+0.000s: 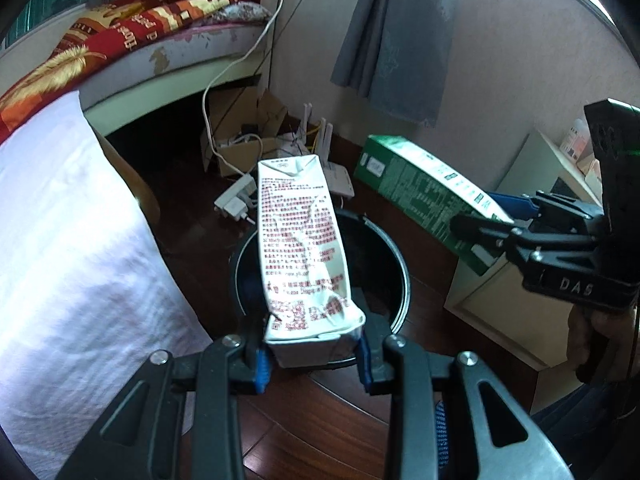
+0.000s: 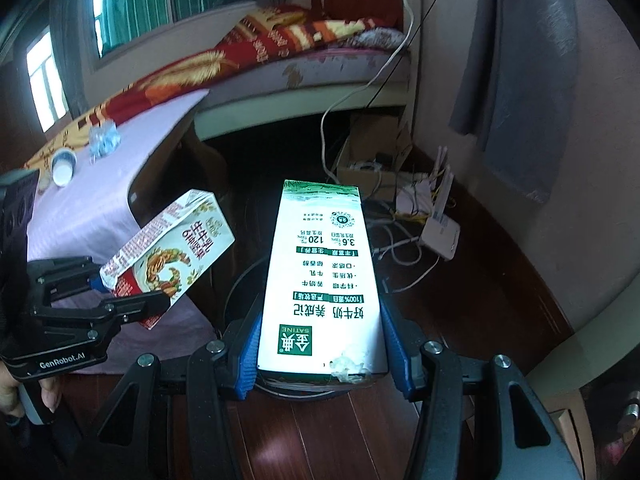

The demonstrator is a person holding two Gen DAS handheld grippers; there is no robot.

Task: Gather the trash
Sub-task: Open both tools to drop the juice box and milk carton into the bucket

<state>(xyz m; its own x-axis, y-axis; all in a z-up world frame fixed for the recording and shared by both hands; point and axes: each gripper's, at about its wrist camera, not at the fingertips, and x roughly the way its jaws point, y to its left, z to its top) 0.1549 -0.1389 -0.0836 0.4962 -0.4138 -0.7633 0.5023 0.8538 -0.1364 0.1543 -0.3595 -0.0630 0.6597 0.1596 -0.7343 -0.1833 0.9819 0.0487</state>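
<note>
My left gripper (image 1: pixel 312 360) is shut on the bottom end of a crumpled white carton with red print (image 1: pixel 300 248). That carton slants up over the open mouth of a round black trash bin (image 1: pixel 400 264) on the wood floor. My right gripper (image 2: pixel 320 352) is shut on a green-and-white milk carton (image 2: pixel 320 280), which hides most of the bin (image 2: pixel 236 280) below it. In the left wrist view the right gripper (image 1: pixel 488 216) comes in from the right with the green carton (image 1: pixel 416 188). In the right wrist view the left gripper (image 2: pixel 124 284) holds the red-print carton (image 2: pixel 172 248) at the left.
A table with a white cloth (image 2: pixel 100 208) stands left of the bin and carries a paper cup (image 2: pixel 62 166) and crumpled clear plastic (image 2: pixel 104 140). A cardboard box with cables (image 1: pixel 240 148), a power strip (image 1: pixel 236 204) and a router (image 2: pixel 440 232) lie behind. A pale cabinet (image 1: pixel 520 280) stands right.
</note>
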